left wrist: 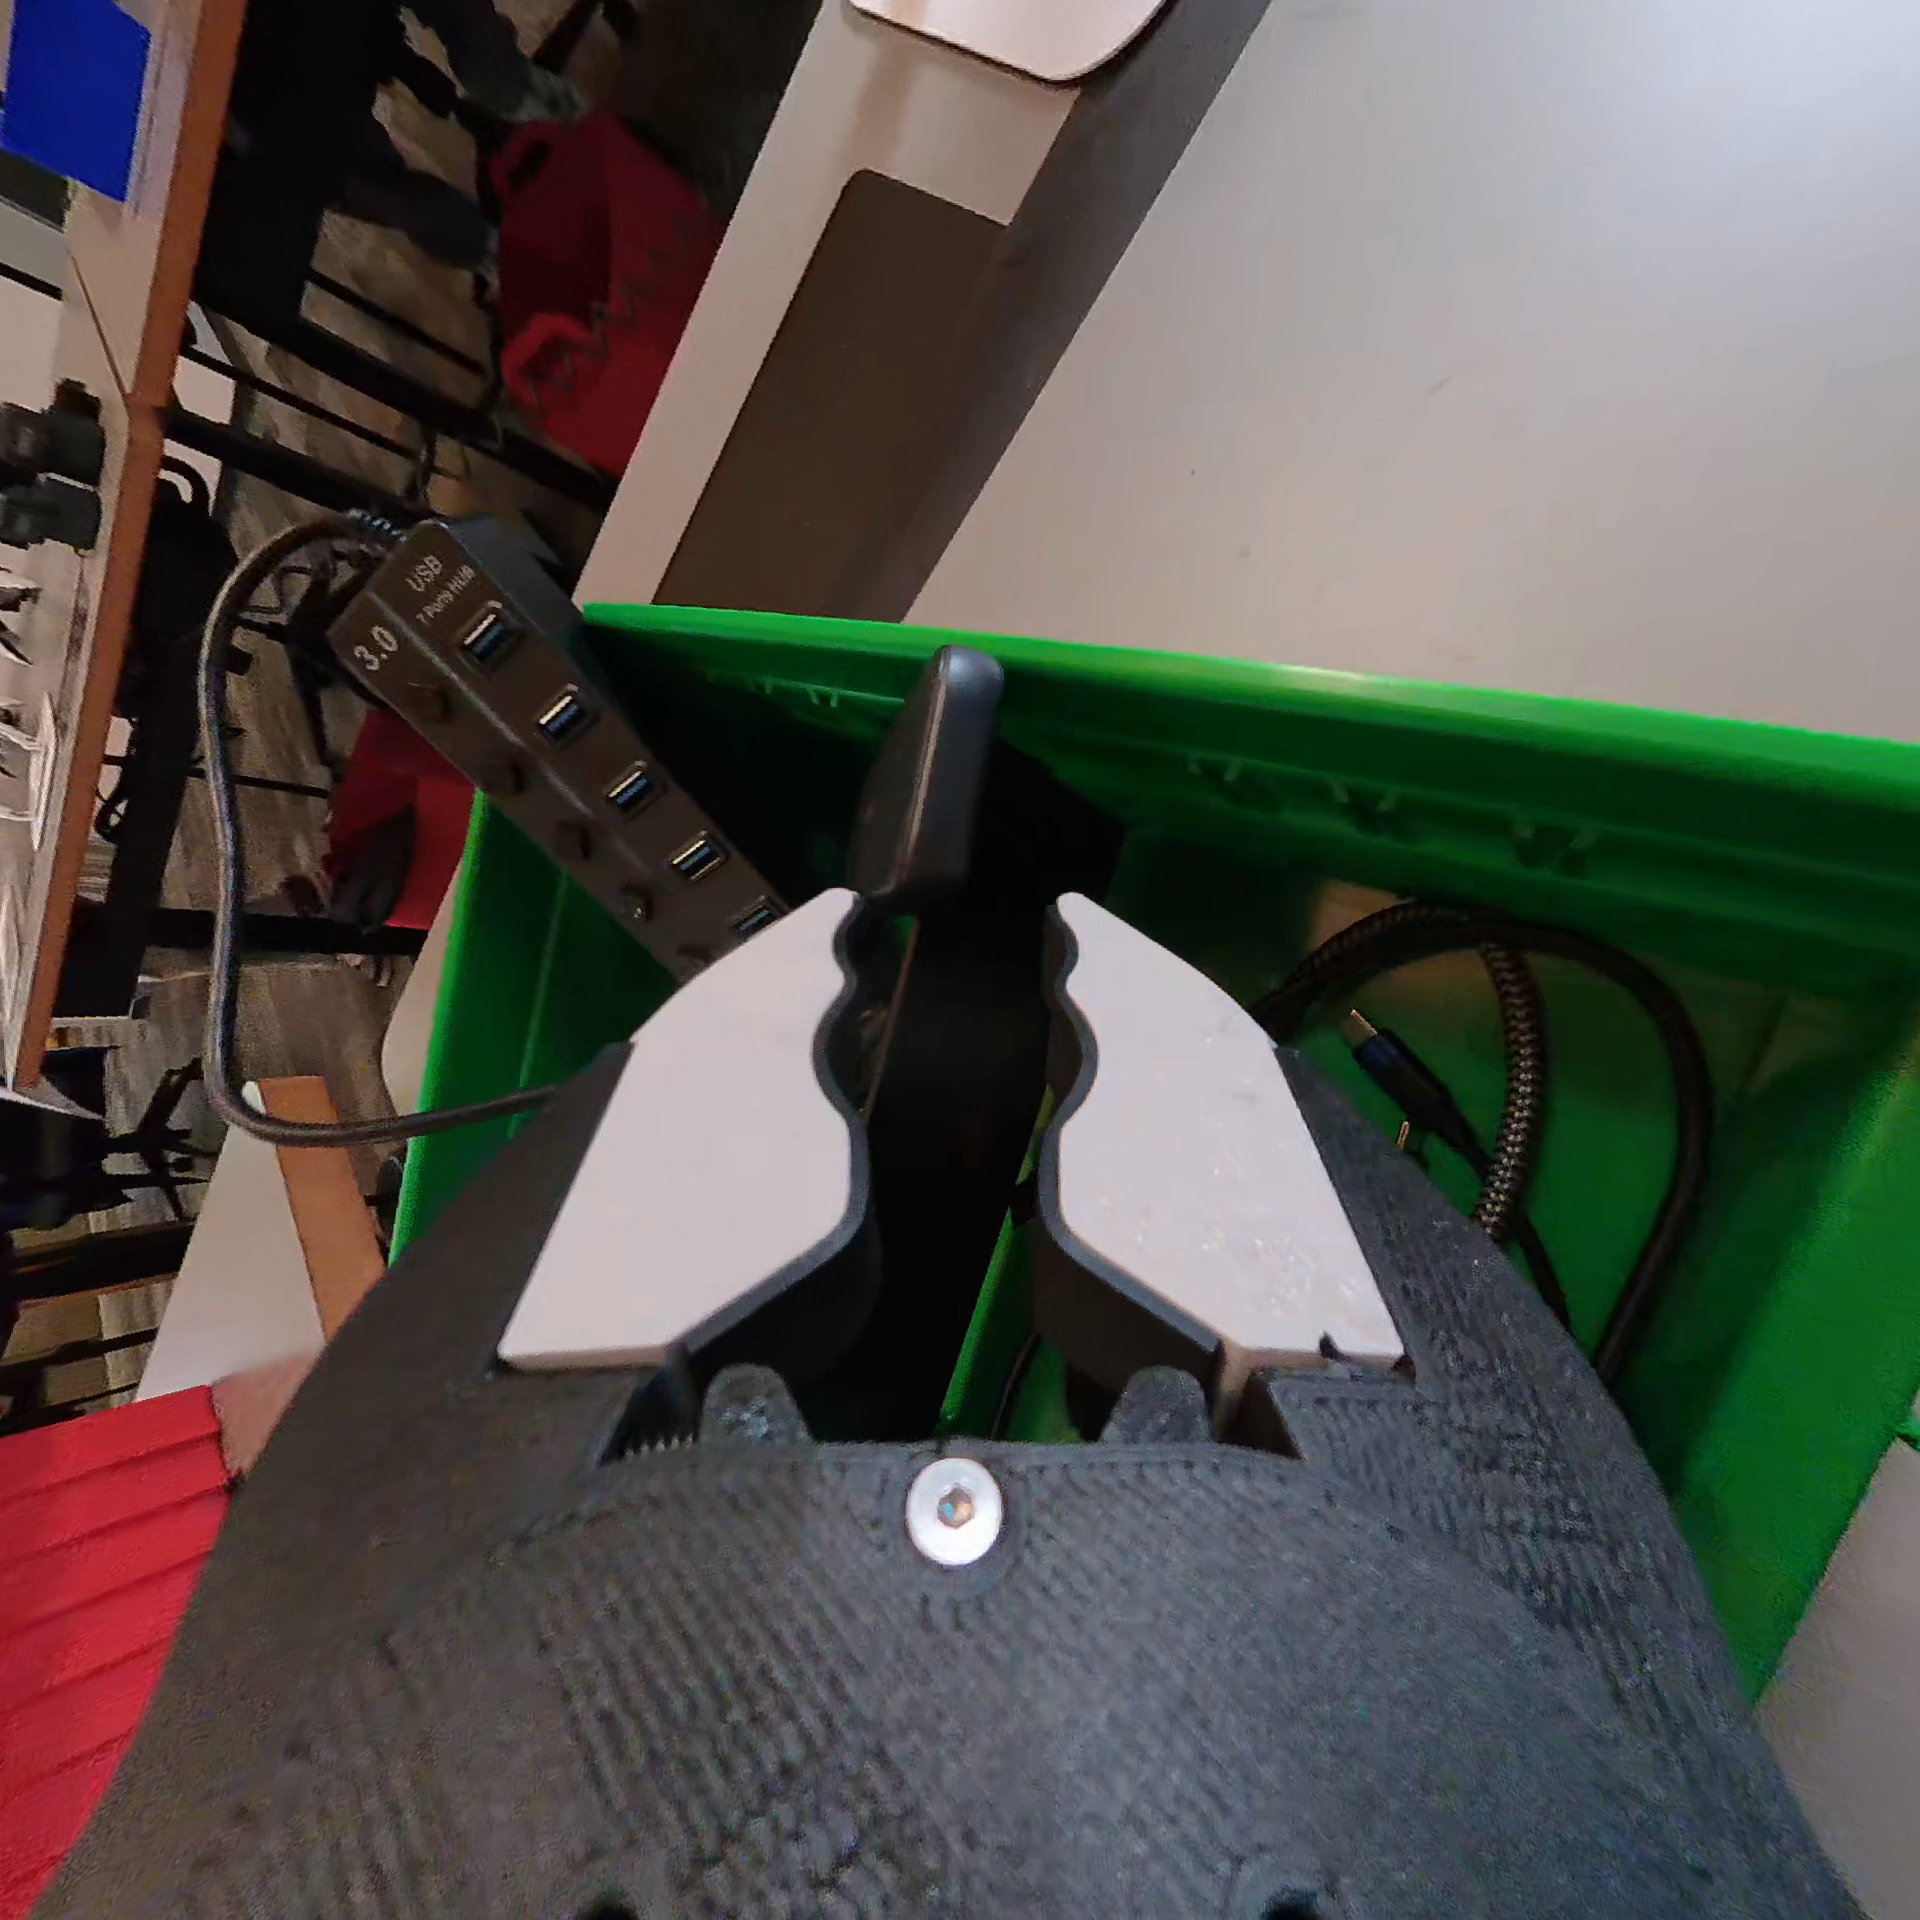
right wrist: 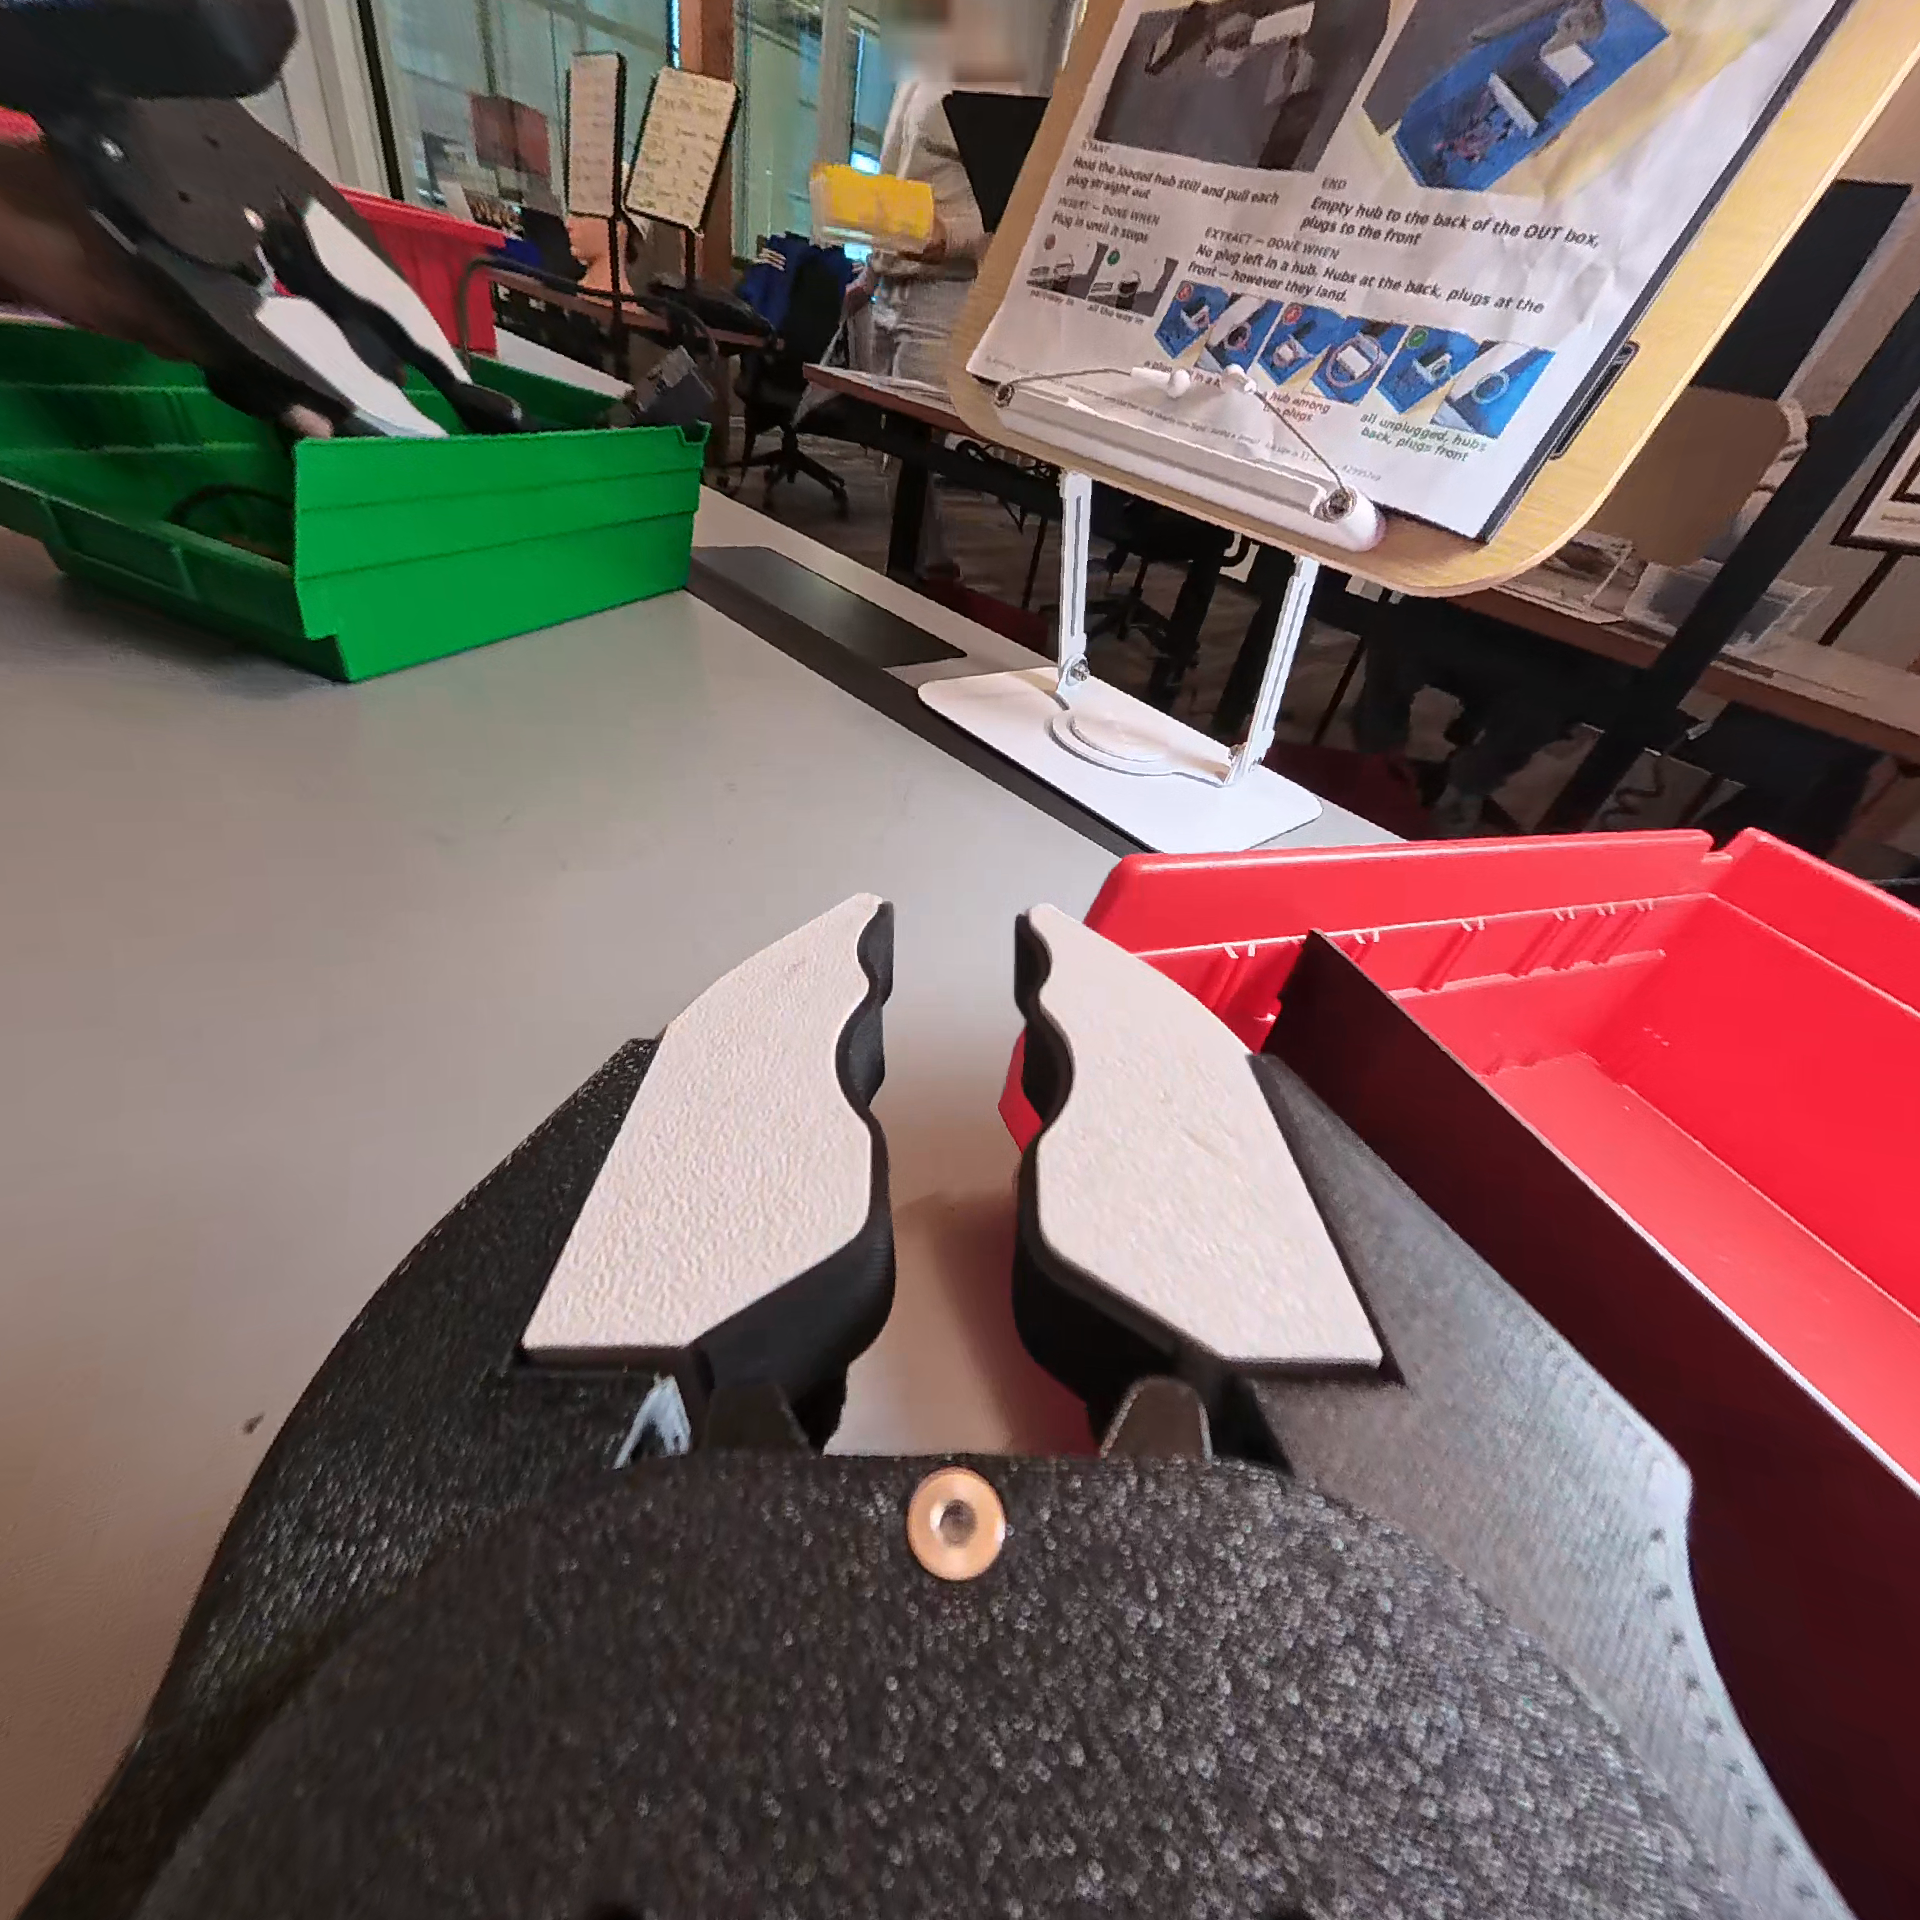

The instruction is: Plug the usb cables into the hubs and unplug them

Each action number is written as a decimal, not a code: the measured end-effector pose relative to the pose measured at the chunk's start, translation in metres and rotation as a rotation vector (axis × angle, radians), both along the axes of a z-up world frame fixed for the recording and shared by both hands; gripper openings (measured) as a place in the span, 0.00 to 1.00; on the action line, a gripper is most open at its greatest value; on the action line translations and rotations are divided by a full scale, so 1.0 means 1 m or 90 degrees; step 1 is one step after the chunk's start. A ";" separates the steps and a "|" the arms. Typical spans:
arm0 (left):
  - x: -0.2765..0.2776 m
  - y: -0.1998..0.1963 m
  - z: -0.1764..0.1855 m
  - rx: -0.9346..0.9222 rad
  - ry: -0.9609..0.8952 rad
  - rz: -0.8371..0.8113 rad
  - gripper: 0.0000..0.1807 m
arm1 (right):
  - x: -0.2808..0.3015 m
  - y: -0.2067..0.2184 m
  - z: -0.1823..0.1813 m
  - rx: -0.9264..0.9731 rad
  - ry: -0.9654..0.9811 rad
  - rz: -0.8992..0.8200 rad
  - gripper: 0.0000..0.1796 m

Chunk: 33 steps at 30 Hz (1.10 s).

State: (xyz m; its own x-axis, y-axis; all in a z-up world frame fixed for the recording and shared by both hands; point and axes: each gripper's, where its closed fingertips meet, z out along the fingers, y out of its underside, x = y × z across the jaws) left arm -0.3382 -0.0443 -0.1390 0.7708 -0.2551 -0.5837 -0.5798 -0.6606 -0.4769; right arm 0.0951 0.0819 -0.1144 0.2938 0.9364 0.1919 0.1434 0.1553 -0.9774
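Note:
My left gripper is over the green bin, shut on a thin black hub that sticks out past the fingertips. A second black hub with a row of blue ports leans on the bin's left corner, and its cable loops outside the bin. Braided black cables and a USB plug lie in the bin to the right. My right gripper hovers open and empty over the grey table, beside the red bin. The left gripper also shows in the right wrist view.
The red bin has a black divider and shows nothing inside it. The green bin stands at the far left. A white stand holds a board with an instruction sheet at the table's far edge. A person stands beyond.

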 end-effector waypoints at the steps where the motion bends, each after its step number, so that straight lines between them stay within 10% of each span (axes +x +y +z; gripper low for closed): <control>1: -0.001 0.000 0.002 0.008 0.002 0.004 0.15 | 0.000 -0.001 0.002 -0.006 0.009 0.004 0.12; 26: -0.007 -0.049 0.059 0.203 -0.025 0.023 0.00 | 0.018 0.006 0.000 -0.032 0.038 -0.048 0.09; 33: 0.000 -0.034 0.038 0.122 -0.063 -0.024 0.23 | 0.015 0.002 -0.001 -0.032 0.033 -0.031 0.10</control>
State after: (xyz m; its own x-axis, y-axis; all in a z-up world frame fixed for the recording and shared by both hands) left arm -0.3379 -0.0780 -0.1015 0.8185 -0.1763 -0.5468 -0.5468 -0.5313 -0.6472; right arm 0.1098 0.0844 -0.1155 0.3469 0.9290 0.1291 0.0990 0.1007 -0.9900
